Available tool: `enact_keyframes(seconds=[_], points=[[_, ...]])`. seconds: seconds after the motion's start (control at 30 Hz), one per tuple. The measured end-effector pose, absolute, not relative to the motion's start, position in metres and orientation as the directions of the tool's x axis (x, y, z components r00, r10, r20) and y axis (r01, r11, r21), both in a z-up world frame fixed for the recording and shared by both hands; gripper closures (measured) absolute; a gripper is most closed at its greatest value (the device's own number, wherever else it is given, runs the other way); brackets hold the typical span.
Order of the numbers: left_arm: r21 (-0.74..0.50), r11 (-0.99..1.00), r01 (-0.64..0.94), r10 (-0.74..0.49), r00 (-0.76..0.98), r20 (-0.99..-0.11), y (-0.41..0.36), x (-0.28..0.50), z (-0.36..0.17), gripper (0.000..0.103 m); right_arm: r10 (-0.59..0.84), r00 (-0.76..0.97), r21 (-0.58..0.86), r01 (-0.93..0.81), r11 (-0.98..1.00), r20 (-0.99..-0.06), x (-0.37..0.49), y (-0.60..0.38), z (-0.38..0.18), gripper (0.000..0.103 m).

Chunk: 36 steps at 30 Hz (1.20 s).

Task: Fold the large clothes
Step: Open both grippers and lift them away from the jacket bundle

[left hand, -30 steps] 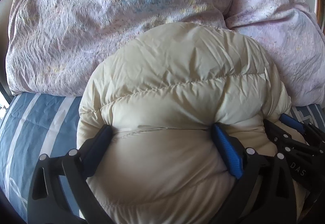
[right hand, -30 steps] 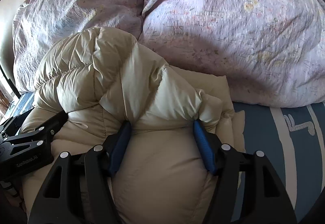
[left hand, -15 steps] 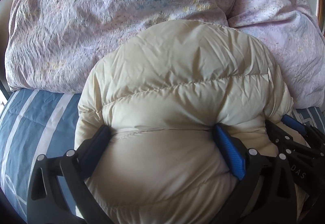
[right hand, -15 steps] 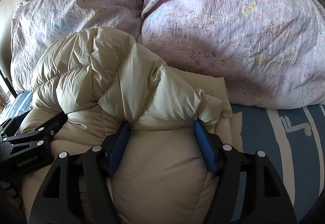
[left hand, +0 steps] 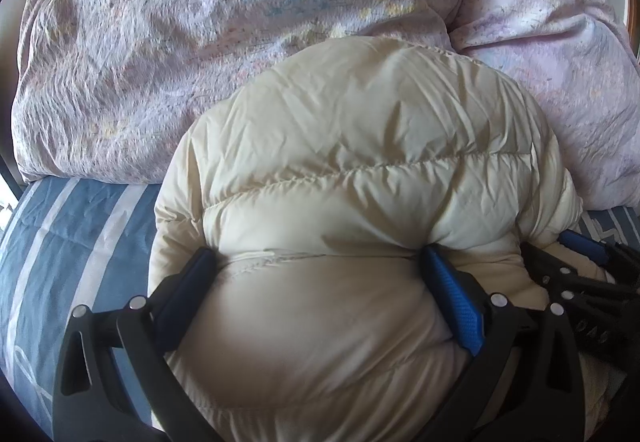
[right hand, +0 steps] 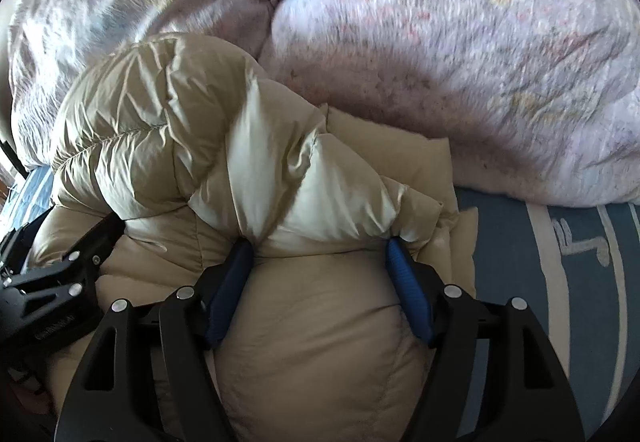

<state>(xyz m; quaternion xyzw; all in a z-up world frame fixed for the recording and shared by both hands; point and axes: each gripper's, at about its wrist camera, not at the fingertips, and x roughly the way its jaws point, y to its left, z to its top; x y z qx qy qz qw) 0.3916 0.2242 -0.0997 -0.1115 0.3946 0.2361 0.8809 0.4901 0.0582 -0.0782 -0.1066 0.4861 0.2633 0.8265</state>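
- Cream quilted puffer jacket lay bunched on the blue striped bedsheet, its 12 o'clock edge against the lilac duvet.
- Left gripper clamped a thick fold of jacket between wide-set pads.
- Right gripper straddled another fold, its jaws opening, pads touching the fabric.
- Jacket bulk hid the sheet beneath; the duvet in the right wrist view was blurred.

Showing slightly glossy quilted cream jacket, matt crinkled lilac duvet, smooth striped bedsheet, ribbed blue fingers.
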Motion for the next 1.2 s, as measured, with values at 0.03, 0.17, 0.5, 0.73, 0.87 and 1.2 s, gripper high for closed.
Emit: enact_keyframes(seconds=[0.03,0.17,0.5,0.73,0.87,1.2], points=[[-0.002,0.867,-0.499,0.326,0.57,-0.754,0.223,0.393,-0.098,0.002,0.308,0.352,0.082,-0.532,0.843,-0.884,0.495,0.059,-0.074,0.032],[0.024,0.872,-0.49,0.328,0.546,-0.771,0.218,0.383,-0.079,0.003,0.178,0.392,-0.031,-0.471,0.882,-0.903,0.482,0.044,-0.037,0.026],[-0.022,0.87,-0.492,0.318,0.595,-0.738,0.169,0.261,-0.016,0.002,0.226,0.538,-0.065,-0.468,0.881,-0.812,0.357,-0.025,0.028,0.005],[-0.067,0.853,-0.518,0.286,0.571,-0.77,0.138,0.188,-0.007,0.002,0.316,0.501,0.055,-0.468,0.882,-0.806,0.31,-0.049,0.039,0.001],[-0.107,0.849,-0.517,0.252,0.576,-0.778,0.122,0.156,-0.002,0.002,0.351,0.495,0.088,-0.478,0.874,-0.795,0.279,-0.062,0.037,0.001],[-0.088,0.893,-0.442,0.226,0.606,-0.762,0.09,0.119,0.009,0.002,0.415,0.425,0.173,-0.501,0.848,-0.804,0.24,-0.078,0.029,0.001]])
